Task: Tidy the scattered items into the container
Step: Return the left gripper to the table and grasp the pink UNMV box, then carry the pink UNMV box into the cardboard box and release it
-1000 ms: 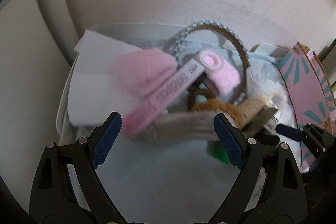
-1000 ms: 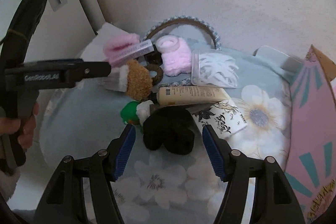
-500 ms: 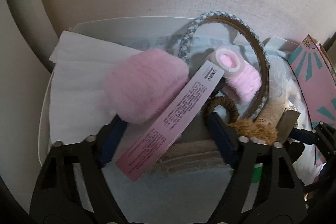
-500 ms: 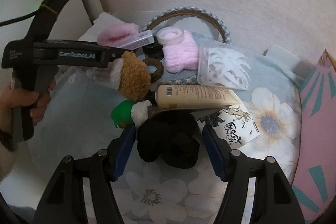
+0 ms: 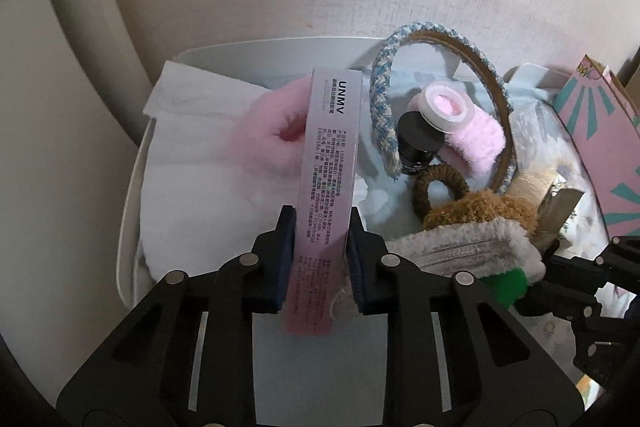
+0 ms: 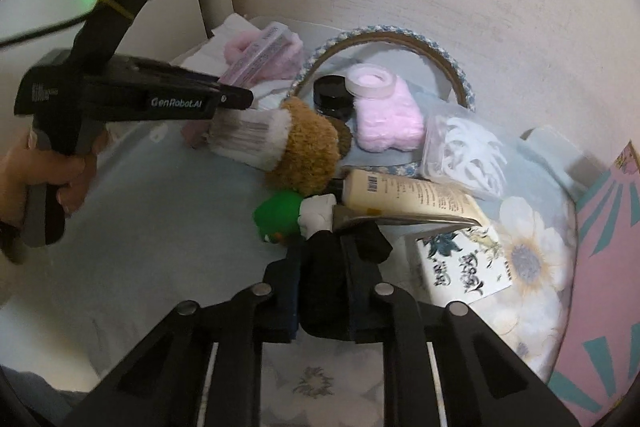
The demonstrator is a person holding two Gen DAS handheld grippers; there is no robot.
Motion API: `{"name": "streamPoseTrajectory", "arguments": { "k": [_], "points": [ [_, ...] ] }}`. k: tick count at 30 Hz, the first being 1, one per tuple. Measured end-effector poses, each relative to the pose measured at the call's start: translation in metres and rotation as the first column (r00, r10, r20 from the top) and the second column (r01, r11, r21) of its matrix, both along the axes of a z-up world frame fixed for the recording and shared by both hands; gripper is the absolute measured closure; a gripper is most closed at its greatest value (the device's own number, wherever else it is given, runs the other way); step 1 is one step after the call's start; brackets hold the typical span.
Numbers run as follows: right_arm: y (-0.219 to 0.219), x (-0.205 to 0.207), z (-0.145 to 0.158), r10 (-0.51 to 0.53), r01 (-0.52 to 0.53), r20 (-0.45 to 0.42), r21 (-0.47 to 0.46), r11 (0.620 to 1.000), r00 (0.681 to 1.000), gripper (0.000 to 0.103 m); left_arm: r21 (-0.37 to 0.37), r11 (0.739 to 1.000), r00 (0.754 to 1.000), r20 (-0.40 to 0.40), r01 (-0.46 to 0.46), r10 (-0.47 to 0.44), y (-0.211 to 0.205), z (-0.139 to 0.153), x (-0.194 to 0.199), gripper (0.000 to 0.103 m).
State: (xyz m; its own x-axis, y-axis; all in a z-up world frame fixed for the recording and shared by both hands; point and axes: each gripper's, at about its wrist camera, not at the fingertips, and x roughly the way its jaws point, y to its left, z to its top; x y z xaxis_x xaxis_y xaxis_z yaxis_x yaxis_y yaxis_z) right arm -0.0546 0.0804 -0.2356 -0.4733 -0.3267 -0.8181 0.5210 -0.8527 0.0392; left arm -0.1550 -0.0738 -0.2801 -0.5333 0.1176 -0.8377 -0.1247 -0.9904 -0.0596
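Two claws are both closed on something. The left claw [image 5: 320, 251] has its jaws pinched on the lower half of a long pink box [image 5: 326, 187], which points forward over the white container [image 5: 132, 195], above a white cloth [image 5: 192, 179] and a pink fluffy scrunchie [image 5: 268, 135] lying inside it. The right claw [image 6: 320, 291] is squeezed onto a black fabric bundle [image 6: 324, 267], right of the container and just beside a green toy [image 6: 280, 217] and a cream tube [image 6: 412, 197].

The box looks light, stiff and smooth-sided; held across its narrow faces near one end it may pivot or slide, so a grip nearer its middle would be steadier. The black bundle seems soft and squashy, likely to sag or shed a loose fold, but safe to clamp hard at its bulk.

Right of the container, a braided headband [image 5: 384, 99], a black jar [image 6: 332, 99] and a brown plush piece [image 6: 308, 147] are not yet put away.
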Motion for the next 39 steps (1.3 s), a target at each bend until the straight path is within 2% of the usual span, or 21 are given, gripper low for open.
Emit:
{"name": "streamPoseTrajectory", "arguments": {
  "k": [4, 9, 14, 16, 22, 27, 31, 37, 39],
  "points": [
    [0.015, 0.001, 0.007, -0.039, 0.041, 0.032, -0.073, 0.996, 0.999, 0.090, 0.015, 1.000, 1.000, -0.011, -0.007, 0.007, -0.002, 0.011, 0.011, 0.082],
    [0.021, 0.005, 0.017, -0.069, 0.074, 0.051, -0.107, 0.991, 0.996, 0.090, 0.032, 0.999, 1.000, -0.019, -0.012, 0.012, 0.000, 0.025, 0.022, 0.082],
    [0.030, 0.015, 0.037, -0.058, 0.062, 0.031, -0.137, 0.989, 0.998, 0.091, 0.050, 0.998, 1.000, -0.015, -0.027, 0.028, 0.002, 0.039, 0.025, 0.083],
    [0.031, 0.020, 0.048, -0.055, 0.057, 0.020, -0.154, 0.986, 0.998, 0.091, 0.059, 0.998, 0.999, -0.019, -0.029, 0.030, -0.002, 0.051, 0.033, 0.083],
    [0.047, 0.037, 0.084, -0.076, 0.068, -0.037, -0.189, 0.980, 0.996, 0.091, 0.056, 0.998, 0.999, -0.050, 0.008, -0.006, 0.020, 0.087, 0.049, 0.083],
    [0.075, 0.046, 0.126, -0.142, 0.115, -0.101, -0.231, 0.966, 0.985, 0.091, 0.060, 0.996, 0.993, -0.093, 0.073, -0.067, 0.054, 0.131, 0.056, 0.083],
    [0.107, 0.053, 0.157, -0.212, 0.174, -0.141, -0.244, 0.954, 0.967, 0.091, 0.079, 0.982, 0.979, -0.126, 0.173, -0.162, 0.097, 0.166, 0.064, 0.083],
    [0.165, 0.068, 0.187, -0.349, 0.313, -0.177, -0.205, 0.928, 0.920, 0.091, 0.106, 0.934, 0.929, -0.187, 0.341, -0.318, 0.182, 0.207, 0.064, 0.083],
    [0.181, 0.073, 0.191, -0.384, 0.353, -0.180, -0.182, 0.918, 0.906, 0.091, 0.112, 0.920, 0.917, -0.188, 0.377, -0.352, 0.214, 0.213, 0.059, 0.083]
  ]
}}
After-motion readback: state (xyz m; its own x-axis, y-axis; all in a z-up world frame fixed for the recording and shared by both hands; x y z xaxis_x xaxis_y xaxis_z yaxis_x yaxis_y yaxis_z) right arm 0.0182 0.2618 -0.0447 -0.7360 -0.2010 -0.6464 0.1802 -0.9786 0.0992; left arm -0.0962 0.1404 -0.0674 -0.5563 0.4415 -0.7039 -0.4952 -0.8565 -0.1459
